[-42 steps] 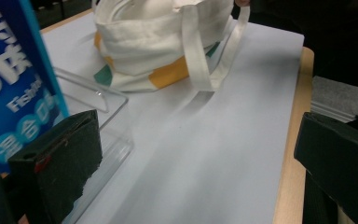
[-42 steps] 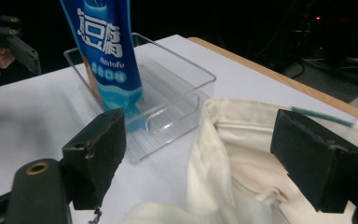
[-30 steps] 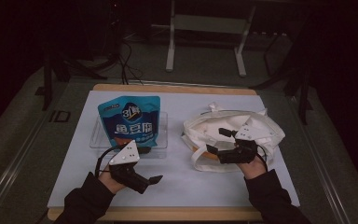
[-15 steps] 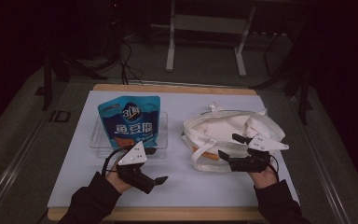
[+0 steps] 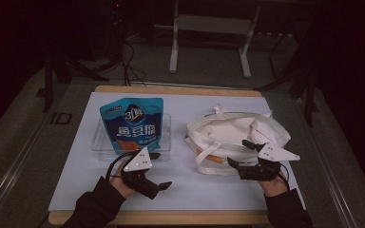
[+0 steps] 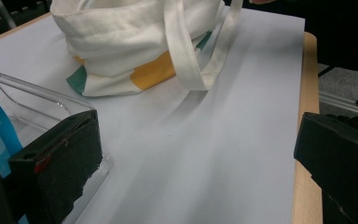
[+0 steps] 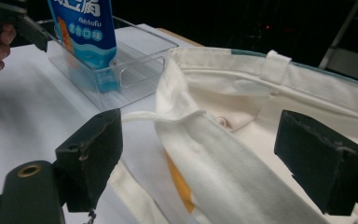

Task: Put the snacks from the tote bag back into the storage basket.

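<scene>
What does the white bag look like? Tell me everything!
The white bag is a soft cloth tote, cream-coloured, with a yellow and green patch low on its side. It lies slumped on the white table cover, right of the clear tray, mouth open. Its long straps flop over the front. The right gripper hangs open at its near edge.

A white sheet [image 5: 180, 190] covers the wooden tabletop [image 5: 171, 217], and directly on it lie a clear plastic tray [image 5: 164, 137] and, well apart, a cream tote bag [image 5: 228, 133].
</scene>
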